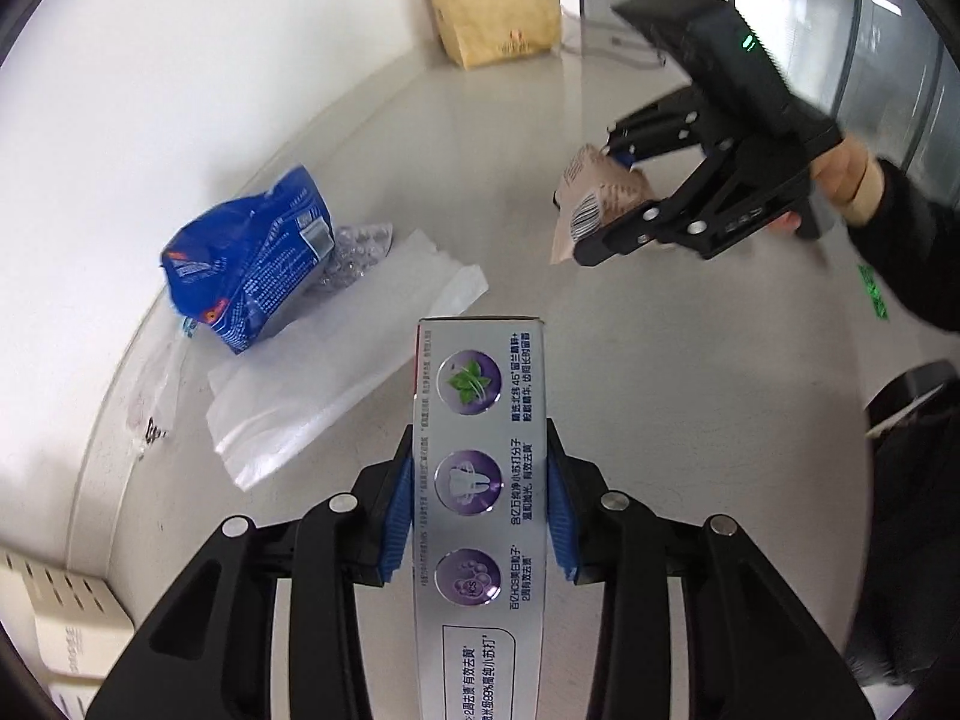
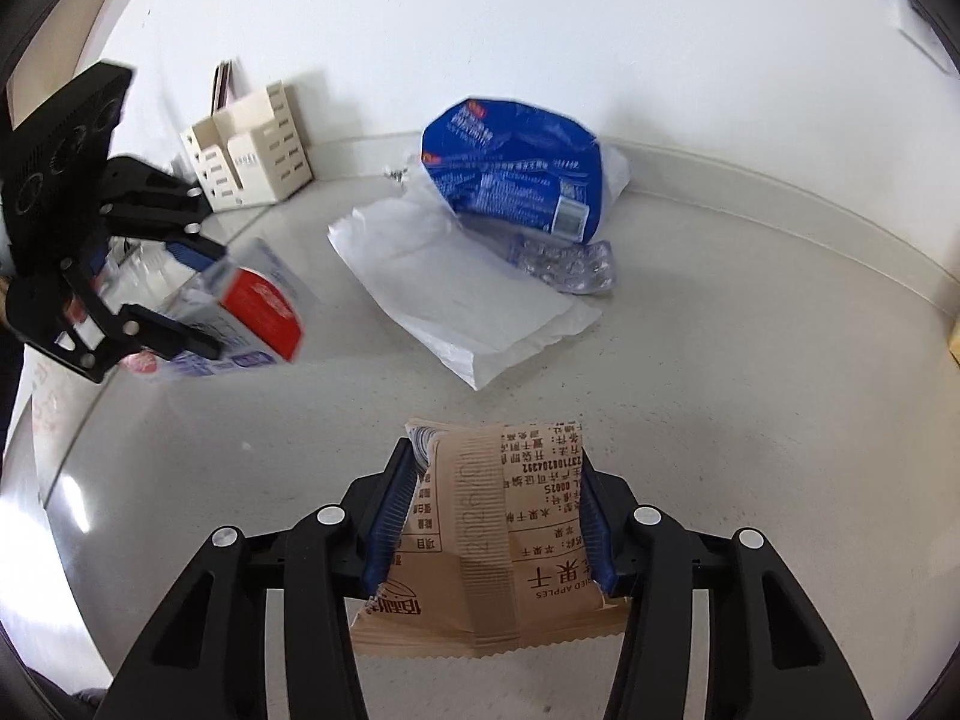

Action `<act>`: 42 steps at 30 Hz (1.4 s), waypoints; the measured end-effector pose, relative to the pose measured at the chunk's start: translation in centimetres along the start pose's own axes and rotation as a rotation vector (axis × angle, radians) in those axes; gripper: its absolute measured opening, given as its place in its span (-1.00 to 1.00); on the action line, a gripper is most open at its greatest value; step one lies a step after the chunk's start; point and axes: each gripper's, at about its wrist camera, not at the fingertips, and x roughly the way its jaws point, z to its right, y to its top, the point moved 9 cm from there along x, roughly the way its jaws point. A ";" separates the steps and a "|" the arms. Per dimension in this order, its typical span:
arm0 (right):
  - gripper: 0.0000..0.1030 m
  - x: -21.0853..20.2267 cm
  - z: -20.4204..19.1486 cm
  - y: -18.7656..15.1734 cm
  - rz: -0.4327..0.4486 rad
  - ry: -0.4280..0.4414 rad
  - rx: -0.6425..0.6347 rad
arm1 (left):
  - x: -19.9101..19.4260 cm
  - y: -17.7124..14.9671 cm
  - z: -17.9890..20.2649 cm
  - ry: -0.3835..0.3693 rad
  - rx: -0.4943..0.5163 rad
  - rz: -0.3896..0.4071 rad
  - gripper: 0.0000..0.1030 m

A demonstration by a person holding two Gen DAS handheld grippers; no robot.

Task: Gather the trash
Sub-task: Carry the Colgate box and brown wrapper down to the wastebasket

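"While I lift these two things, can you watch the rest for me?"

"Sure. What have you got?"

"My left gripper (image 1: 480, 516) is squeezed on the long toothpaste box (image 1: 480, 480), with a blue pad pressed on each side. My right gripper (image 2: 489, 510) is closed on the brown snack packet (image 2: 498, 528). Both are off the table (image 2: 750, 390) now."

"What is left?"

"On the far side by the wall, the blue bag (image 2: 516, 174) sits on the white paper bag (image 2: 462, 306), and the silver pill sheet (image 2: 570, 267) lies just right of it."

"How do you carry them well?"

"I think I should keep my squeeze steady. The packet is soft and could slip out. The box is long, so I should not swing it into my other gripper."
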 end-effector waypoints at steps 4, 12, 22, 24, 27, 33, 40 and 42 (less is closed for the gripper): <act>0.02 -1.4 -0.8 -0.8 0.022 -0.011 0.023 | -2.4 -0.7 0.6 0.016 -0.024 0.050 -0.25; 0.02 -3.8 -4.3 -3.0 0.036 -0.030 -0.006 | -5.7 -2.8 2.4 0.051 -0.086 0.105 -0.25; 0.02 -6.5 -7.3 -4.1 0.032 -0.055 -0.029 | -8.5 -4.2 4.3 0.061 -0.127 0.171 -0.25; 0.02 -7.4 -7.7 -4.3 0.031 -0.056 -0.035 | -8.8 -4.3 4.6 0.067 -0.127 0.181 -0.25; 0.02 -8.4 -8.1 -4.7 0.024 -0.072 -0.057 | -9.2 -4.3 5.0 0.058 -0.139 0.214 -0.25; 0.02 -10.9 -9.8 -5.8 0.046 -0.038 -0.072 | -10.6 -4.5 6.8 0.052 -0.146 0.270 -0.25; 0.02 -13.2 -12.5 -8.5 0.062 0.006 -0.107 | -13.5 -4.8 10.2 0.052 -0.163 0.345 -0.25; 0.02 -13.7 -13.2 -9.4 0.065 0.023 -0.108 | -14.1 -5.1 11.5 0.061 -0.160 0.358 -0.25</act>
